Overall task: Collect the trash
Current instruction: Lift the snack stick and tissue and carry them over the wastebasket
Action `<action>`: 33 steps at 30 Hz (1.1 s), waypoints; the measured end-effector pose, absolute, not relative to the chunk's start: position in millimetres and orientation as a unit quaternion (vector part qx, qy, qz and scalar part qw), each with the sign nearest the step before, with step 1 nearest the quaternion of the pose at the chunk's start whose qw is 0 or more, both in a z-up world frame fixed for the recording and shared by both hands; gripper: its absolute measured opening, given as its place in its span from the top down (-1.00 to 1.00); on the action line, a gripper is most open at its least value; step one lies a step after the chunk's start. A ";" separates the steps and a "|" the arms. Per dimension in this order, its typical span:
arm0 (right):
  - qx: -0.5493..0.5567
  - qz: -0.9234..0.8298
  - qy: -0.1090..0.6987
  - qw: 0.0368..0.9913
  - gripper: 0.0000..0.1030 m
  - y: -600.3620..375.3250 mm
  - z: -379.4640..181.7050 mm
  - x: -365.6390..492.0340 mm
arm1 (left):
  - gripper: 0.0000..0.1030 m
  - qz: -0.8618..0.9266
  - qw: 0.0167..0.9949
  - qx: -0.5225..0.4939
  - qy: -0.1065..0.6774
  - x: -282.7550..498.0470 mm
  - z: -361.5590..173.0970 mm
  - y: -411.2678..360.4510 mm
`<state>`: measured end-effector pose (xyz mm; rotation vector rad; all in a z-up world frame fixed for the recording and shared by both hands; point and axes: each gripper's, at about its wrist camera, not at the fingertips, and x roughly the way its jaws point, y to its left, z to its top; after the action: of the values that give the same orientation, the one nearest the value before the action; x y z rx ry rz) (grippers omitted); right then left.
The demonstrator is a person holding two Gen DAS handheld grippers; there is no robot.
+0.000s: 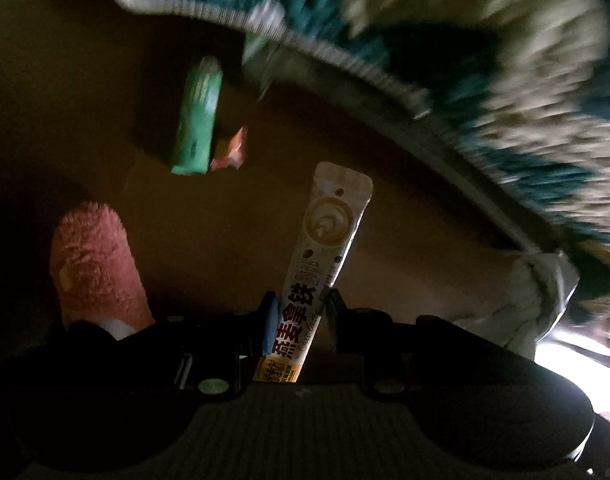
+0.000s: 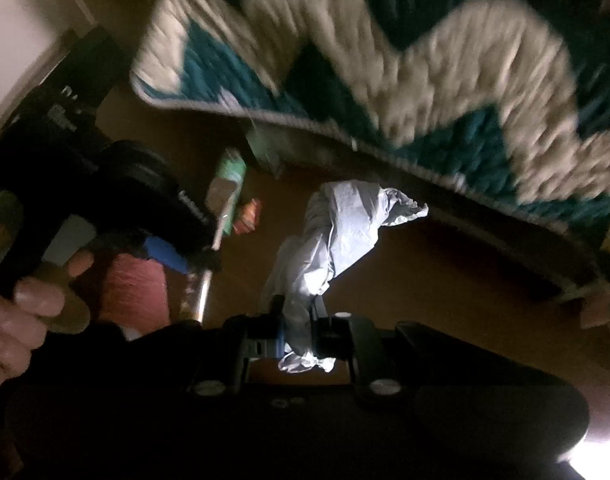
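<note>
Left claw (image 1: 301, 304) clamped on a long white sachet (image 1: 329, 248), gripping it near the lower end, so most of the packet sticks up and forward between the fingers, tilted a bit to the right. Printed coffee swirl near the top, bold characters lower down, yellow patch at the very bottom by the claw body. Same left claw (image 2: 209, 258) visible from the right wrist view too, with a hand (image 2: 21, 312) wrapped round the handle and the sachet (image 2: 215, 216) seen edge-on.

Right claw (image 2: 299, 320) pinched shut on a pale crumpled plastic bag (image 2: 337, 232), which trails away from the fingers and lies bunched on the brown floor (image 2: 445, 288). Bag's far end (image 1: 541, 292) peeking in at the right of the left wrist view.

Further out on the floor: a green packet (image 1: 195, 120) lying lengthwise, with a small orange wrapper (image 1: 229, 152) just beside it, touching or nearly so, hard to tell with the blur. Both well beyond the sachet tip. Pink fuzzy slipper (image 1: 93, 268) off to the left, close to the left claw.

Beyond all that, a shaggy teal-and-cream rug (image 2: 405, 72) curving across the top, edge running past the green packet. Pretty dark and motion-blurred overall, so fine print on the packets mostly unreadable.
</note>
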<state>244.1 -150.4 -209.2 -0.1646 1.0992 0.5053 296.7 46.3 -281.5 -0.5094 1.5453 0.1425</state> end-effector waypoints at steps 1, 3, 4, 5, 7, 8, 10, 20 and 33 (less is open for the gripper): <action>-0.079 0.241 0.505 0.825 0.80 -153.6 -194.3 237.4 | 0.52 0.056 0.695 -0.231 0.679 292.0 -270.0 49.0; -0.083 0.250 0.481 0.836 0.80 -157.6 -165.2 224.3 | 0.52 0.042 0.718 -0.231 0.655 285.3 -237.2 48.6; -0.085 0.252 0.471 0.841 0.80 -157.2 -152.3 218.8 | 0.52 0.035 0.730 -0.226 0.645 282.2 -219.7 46.8; -0.089 0.254 0.461 0.846 0.80 -158.8 -139.5 214.1 | 0.52 0.030 0.738 -0.222 0.636 279.5 -206.3 44.4; -0.089 0.254 0.440 0.857 0.80 -164.4 -111.1 203.6 | 0.52 0.024 0.756 -0.217 0.617 274.1 -175.5 41.0; -0.087 0.256 0.431 0.861 0.80 -168.2 -99.1 199.7 | 0.52 0.020 0.763 -0.216 0.609 271.4 -161.3 39.7; -0.090 0.255 0.412 0.870 0.80 -171.5 -73.3 192.1 | 0.52 0.013 0.772 -0.216 0.597 268.0 -133.2 35.7; -0.117 0.237 0.310 0.913 0.80 -183.4 50.5 187.0 | 0.52 -0.012 0.845 -0.148 0.515 274.0 6.5 18.0; -0.139 0.211 0.232 0.939 0.80 -167.8 167.9 256.3 | 0.51 -0.005 0.917 -0.077 0.391 347.1 162.2 19.7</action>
<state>256.3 -167.8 167.9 -0.2837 0.4730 0.4310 347.1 19.7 162.2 -0.1586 0.8036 -0.0113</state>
